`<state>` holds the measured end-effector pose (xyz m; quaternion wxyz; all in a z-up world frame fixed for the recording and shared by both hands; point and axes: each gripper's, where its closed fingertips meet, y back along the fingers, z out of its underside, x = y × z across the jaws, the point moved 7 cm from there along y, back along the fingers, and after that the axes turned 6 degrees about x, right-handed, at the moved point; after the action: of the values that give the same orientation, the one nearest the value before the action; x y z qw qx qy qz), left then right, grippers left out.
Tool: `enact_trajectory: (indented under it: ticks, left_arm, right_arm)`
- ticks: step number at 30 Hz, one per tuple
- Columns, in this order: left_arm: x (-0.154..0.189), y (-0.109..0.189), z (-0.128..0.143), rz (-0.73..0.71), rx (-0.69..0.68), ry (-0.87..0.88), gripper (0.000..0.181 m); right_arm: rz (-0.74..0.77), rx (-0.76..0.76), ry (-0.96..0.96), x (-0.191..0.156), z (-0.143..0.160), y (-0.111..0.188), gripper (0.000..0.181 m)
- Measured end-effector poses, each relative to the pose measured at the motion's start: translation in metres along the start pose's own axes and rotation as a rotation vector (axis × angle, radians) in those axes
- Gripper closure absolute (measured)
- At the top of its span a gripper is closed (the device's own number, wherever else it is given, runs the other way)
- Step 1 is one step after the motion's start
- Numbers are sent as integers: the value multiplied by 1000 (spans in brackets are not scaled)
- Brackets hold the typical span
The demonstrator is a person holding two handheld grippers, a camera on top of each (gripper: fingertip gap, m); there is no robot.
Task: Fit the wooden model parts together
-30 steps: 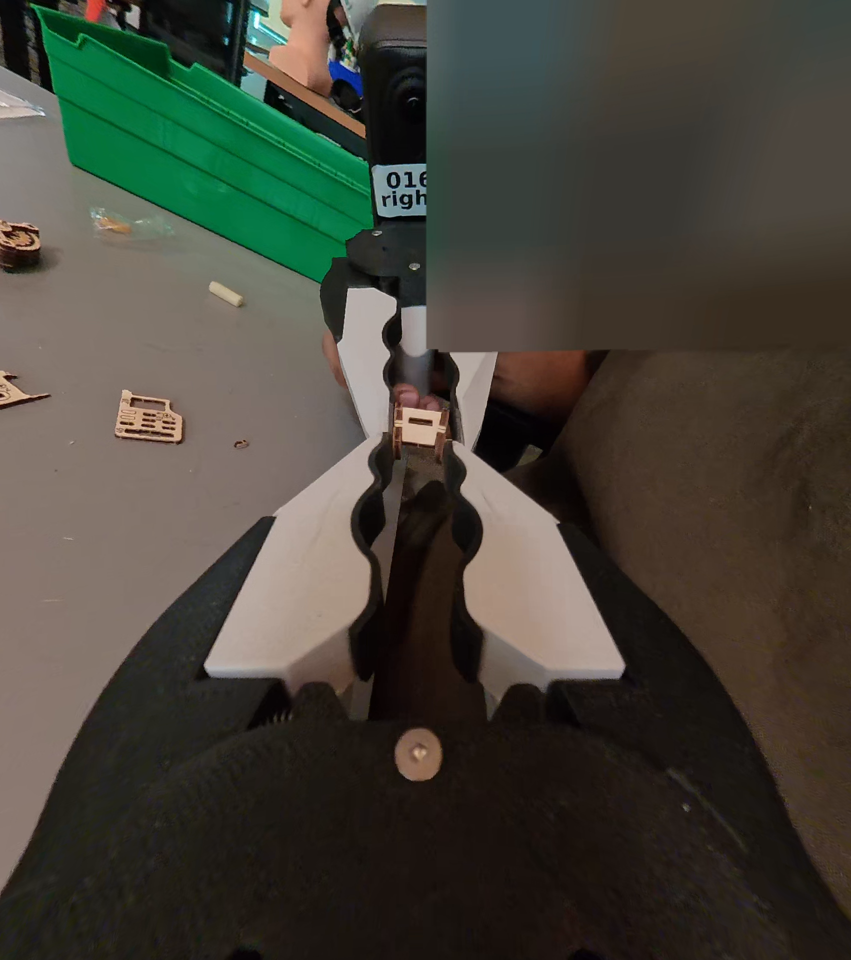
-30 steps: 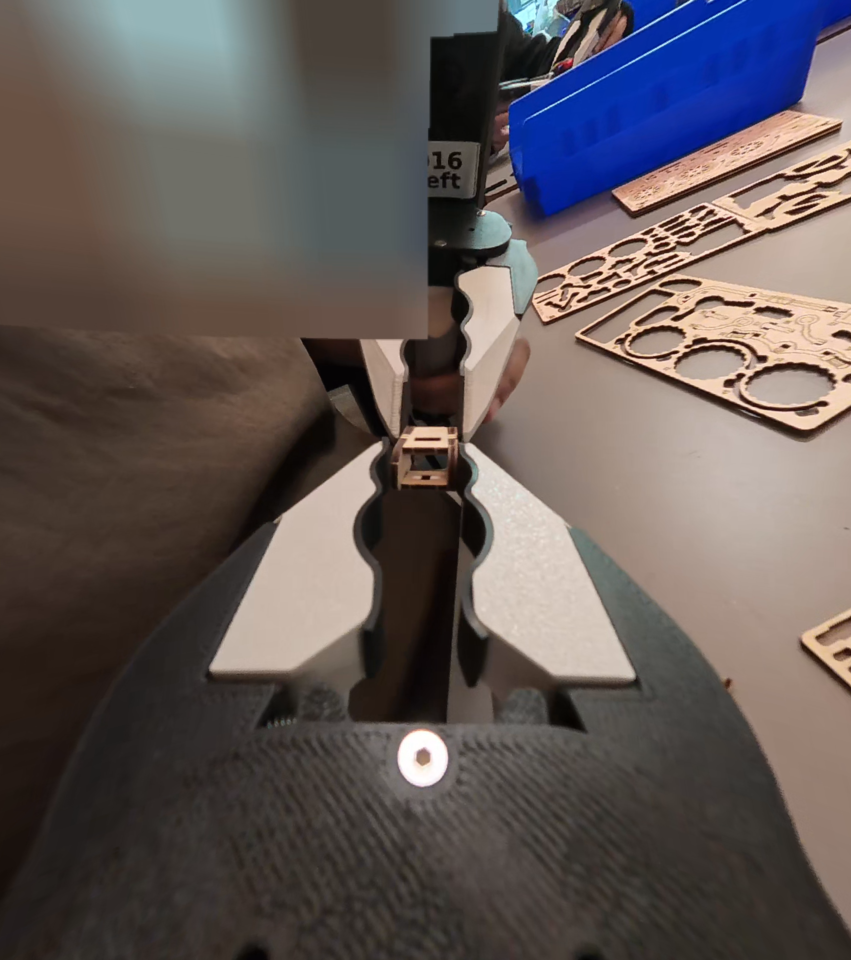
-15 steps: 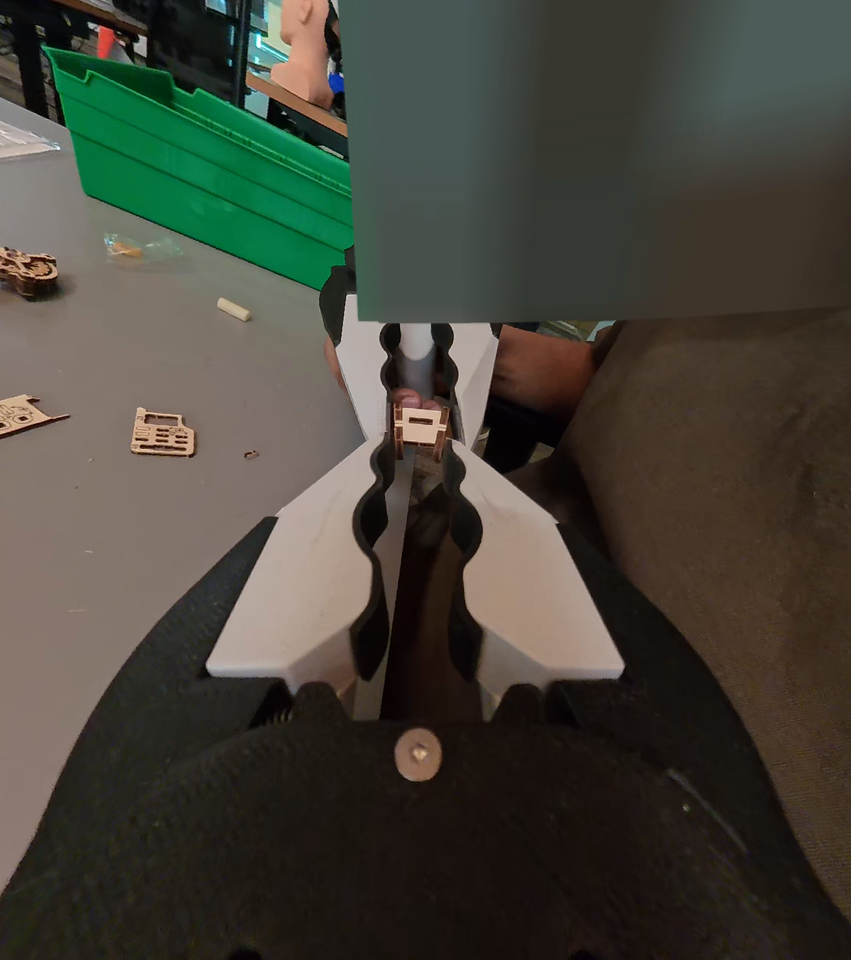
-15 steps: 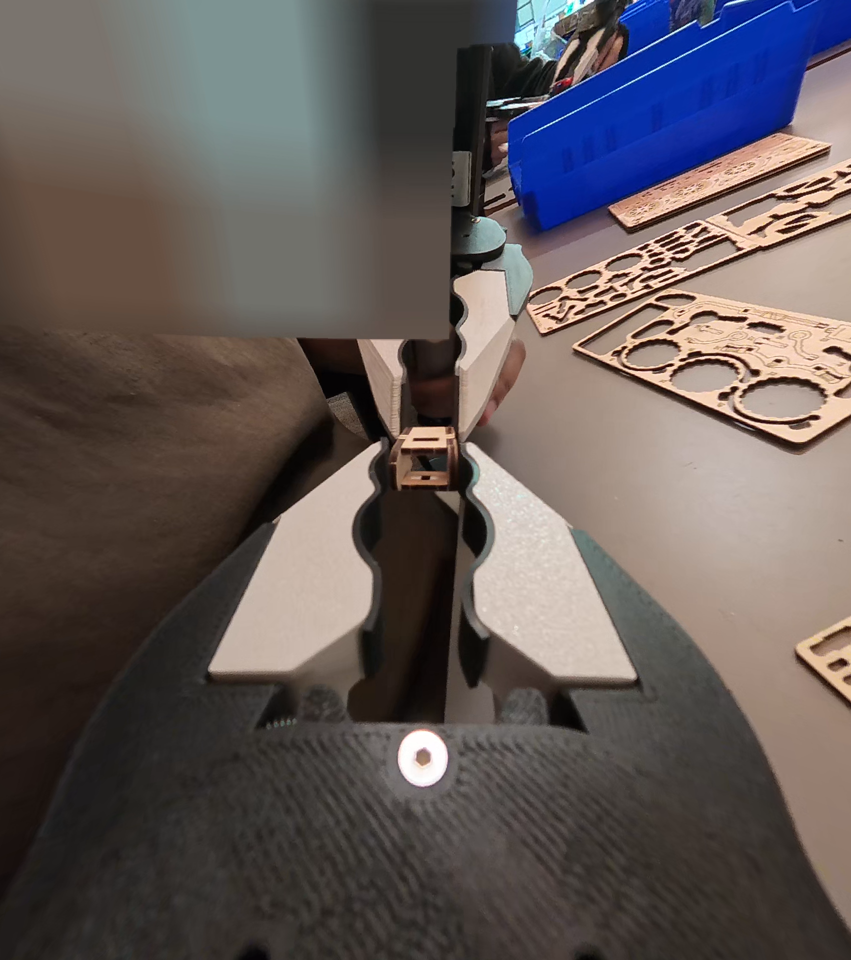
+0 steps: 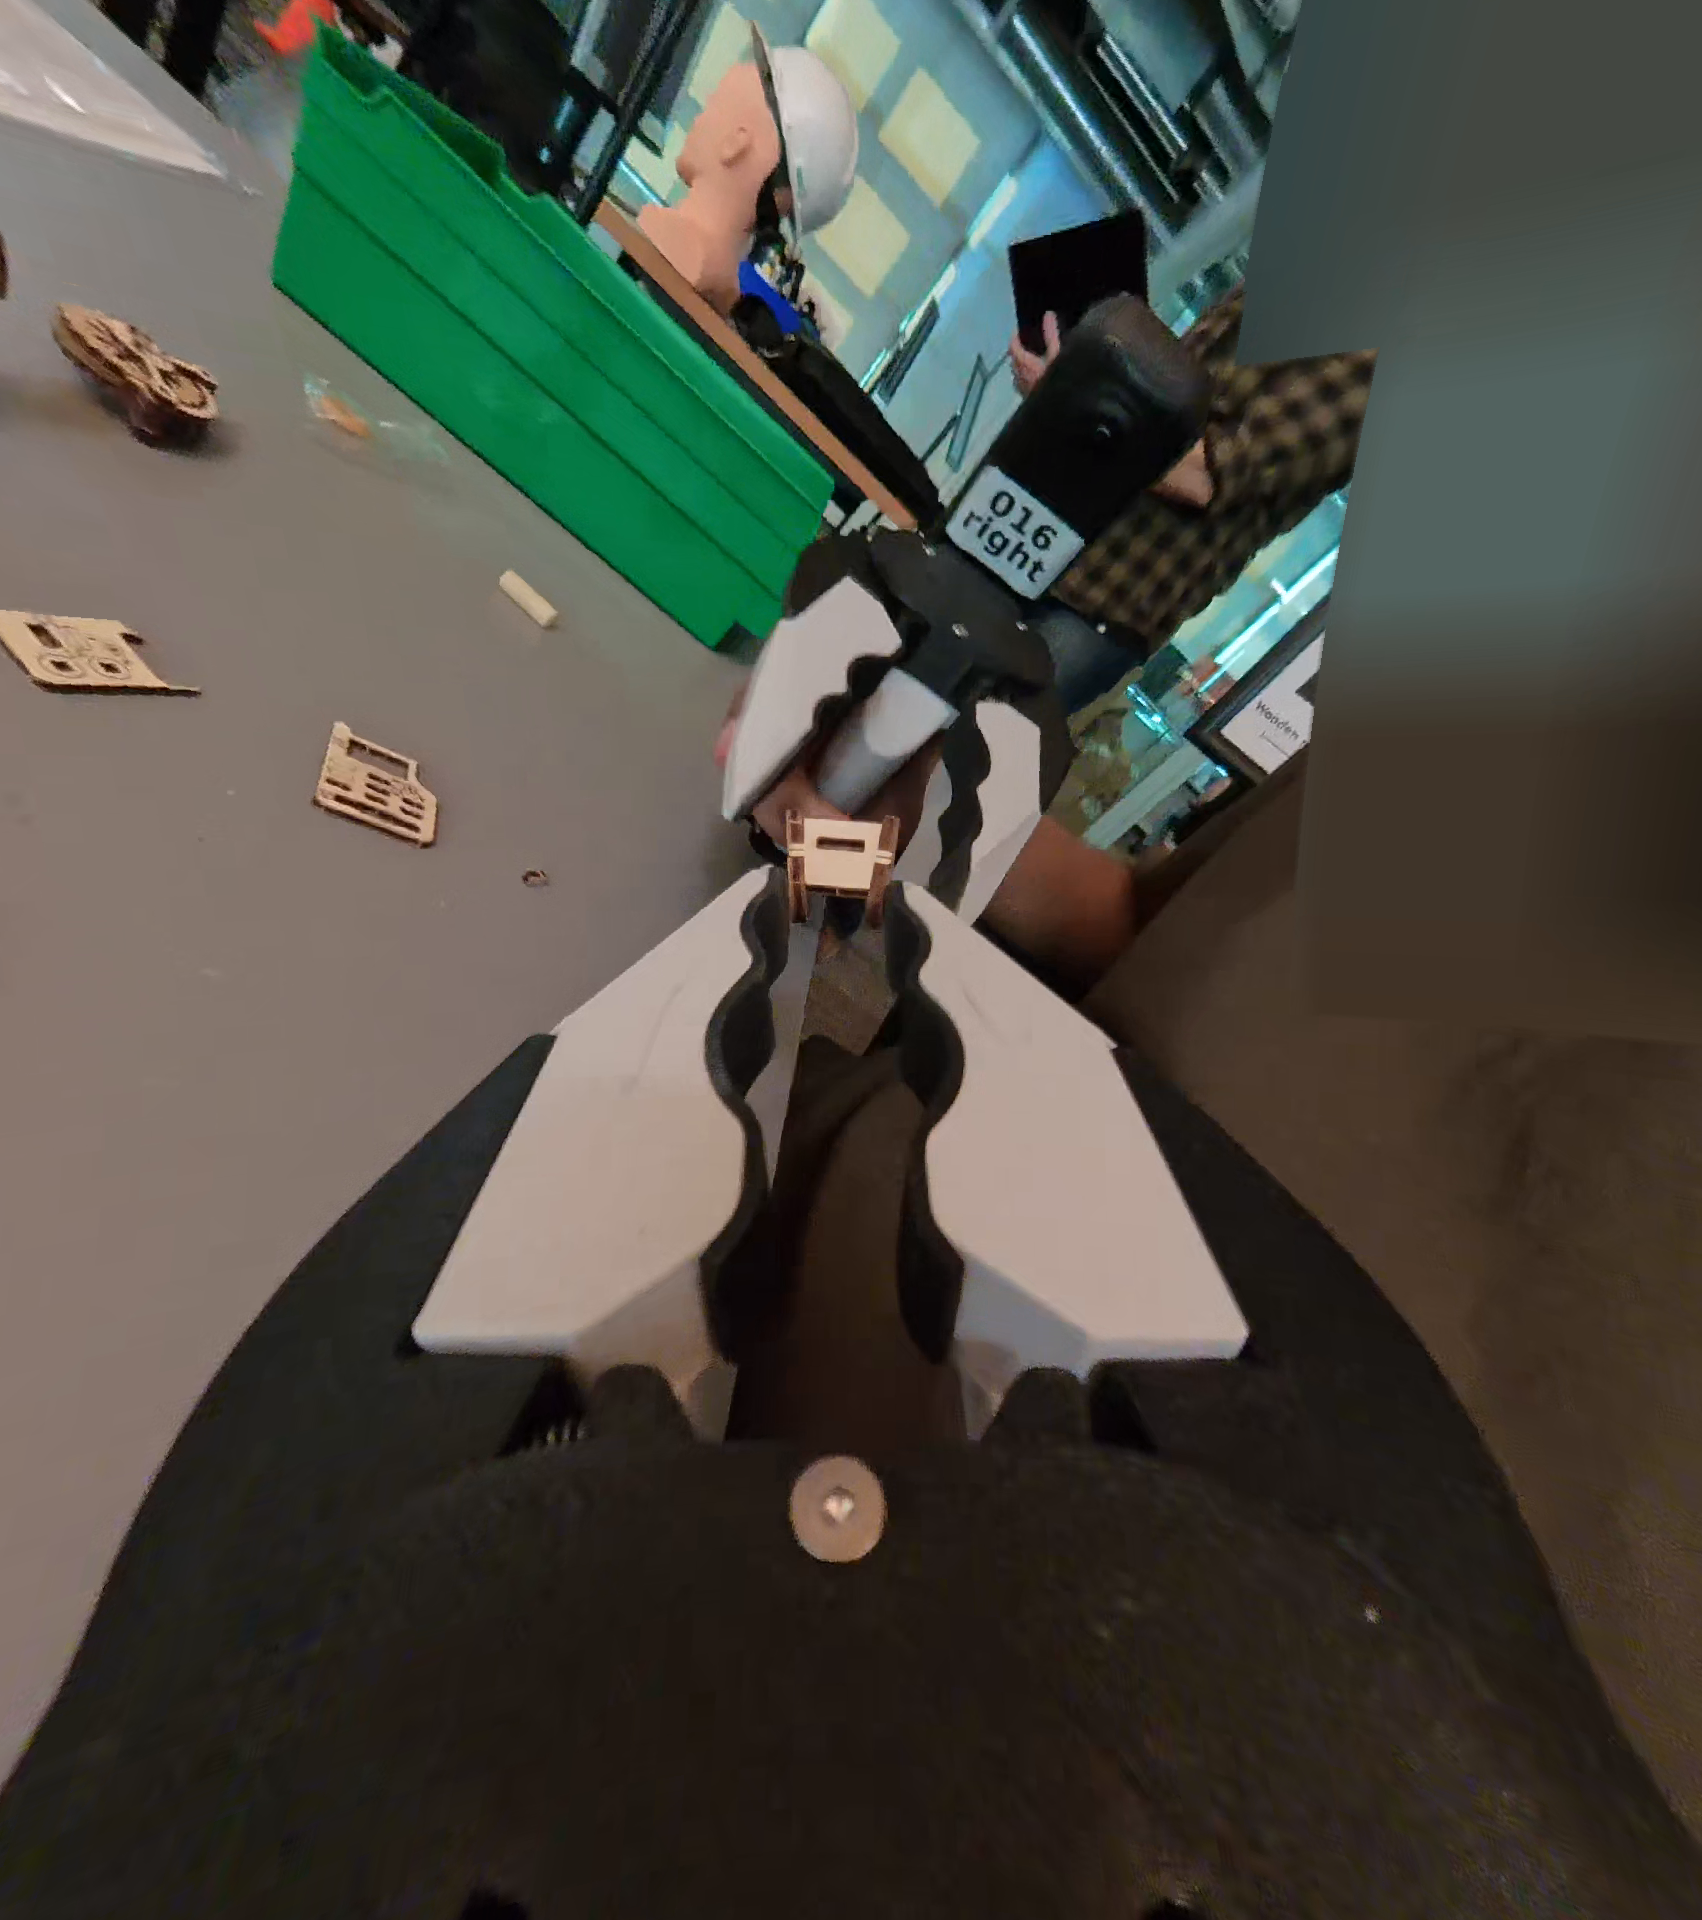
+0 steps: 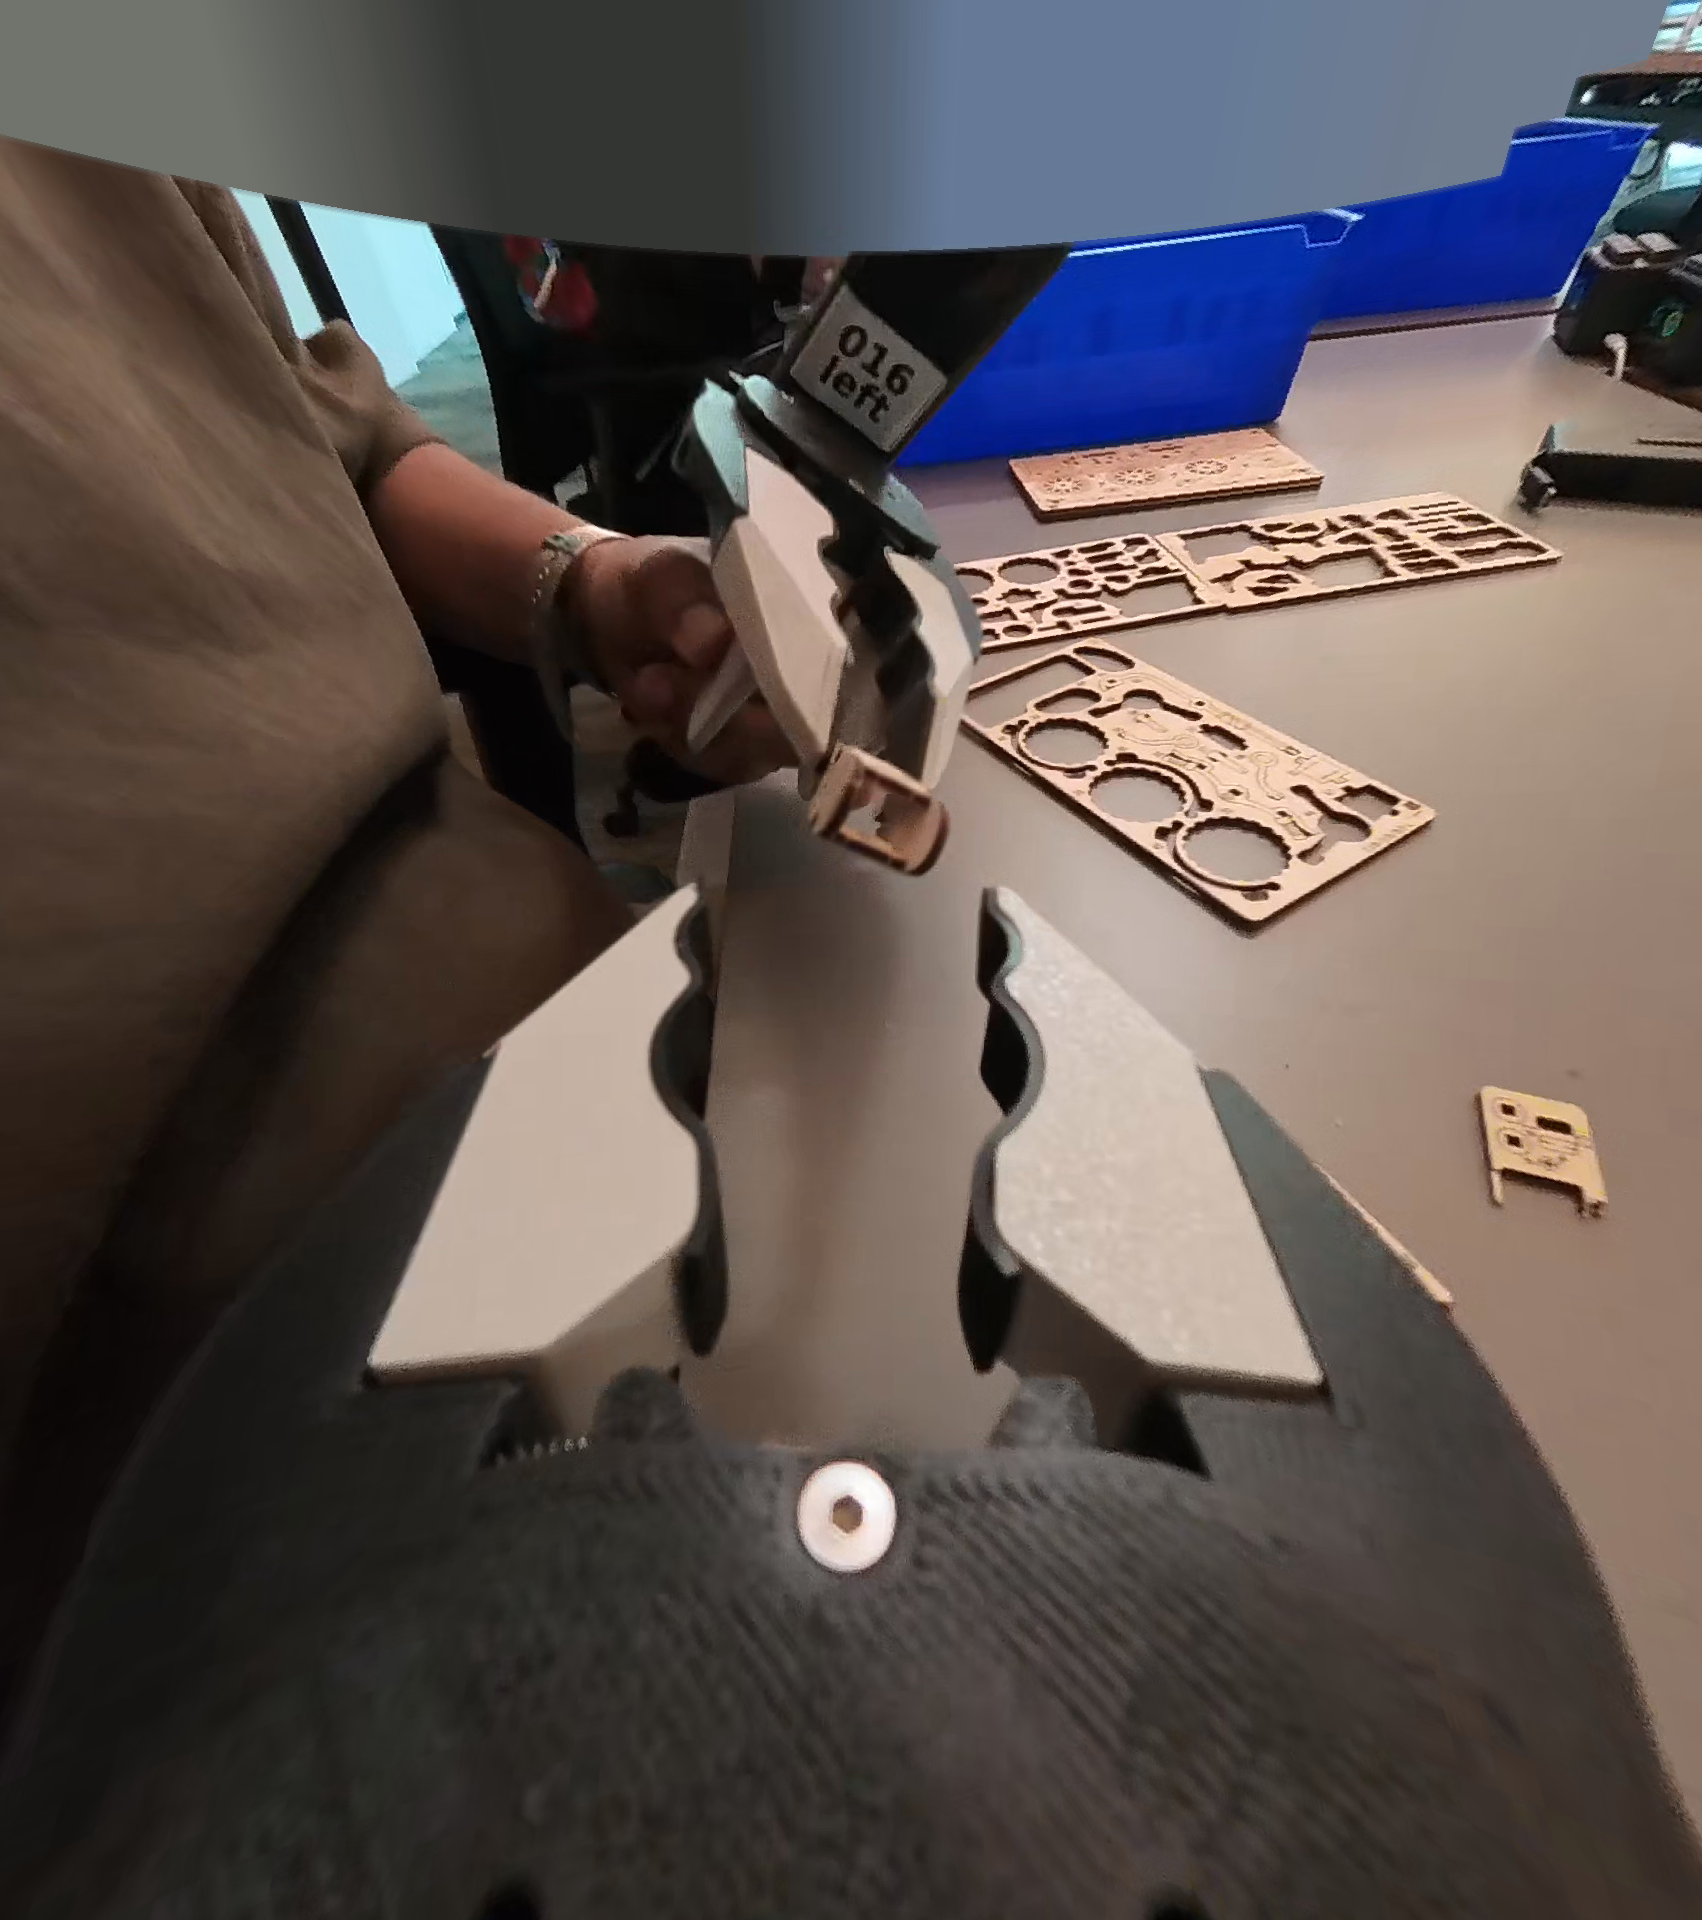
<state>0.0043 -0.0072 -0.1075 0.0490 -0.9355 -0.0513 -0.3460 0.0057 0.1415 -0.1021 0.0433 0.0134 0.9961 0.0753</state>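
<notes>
A small box-like wooden assembly [image 5: 839,857] is held off the grey table in my left gripper [image 5: 839,906], which is shut on it. In the right wrist view the same assembly [image 6: 873,816] hangs tilted from the left gripper [image 6: 873,779]. My right gripper [image 6: 842,920] is open and empty, a short way in front of and below the assembly, not touching it. In the left wrist view the right gripper's white fingers [image 5: 795,696] stand spread just behind the assembly.
On the left are a green bin [image 5: 535,343], flat wooden parts [image 5: 374,784] [image 5: 78,649], an assembled wooden piece [image 5: 135,369] and a white peg [image 5: 527,600]. On the right are a blue bin [image 6: 1138,343], punched wooden sheets [image 6: 1200,769] [image 6: 1242,561] and a small part [image 6: 1543,1143]. The person's body is close by. My left and right fingertips are right by each other. From either gripper's tips it is about 25 cm to the assembled wooden piece [image 5: 135,369].
My right gripper has opened, let go of the wooden assembly and drawn back. My left gripper keeps hold of it. Both grippers have tilted.
</notes>
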Motion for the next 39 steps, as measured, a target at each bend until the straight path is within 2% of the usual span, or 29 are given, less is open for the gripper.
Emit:
enact_trajectory:
  ticks: [4, 9, 18, 29, 39]
  left_arm:
    - [4, -2, 3, -53, -44, -143, 165]
    - [7, -5, 6, -65, -73, -225, 165]
    - [14, -10, 13, -74, -124, -349, 165]
    - [16, -12, 16, -74, -141, -357, 160]
    - [17, -13, 18, -67, -159, -365, 164]
  right_arm:
    - [-10, -8, -27, 0, 1, -2, 135]
    - [-31, 30, -69, 0, -3, 0, 142]
    - [-56, -5, -78, -2, 1, -3, 158]
    - [-76, -4, -87, -4, 0, -3, 160]
    - [-86, -25, -81, -6, 2, -5, 160]
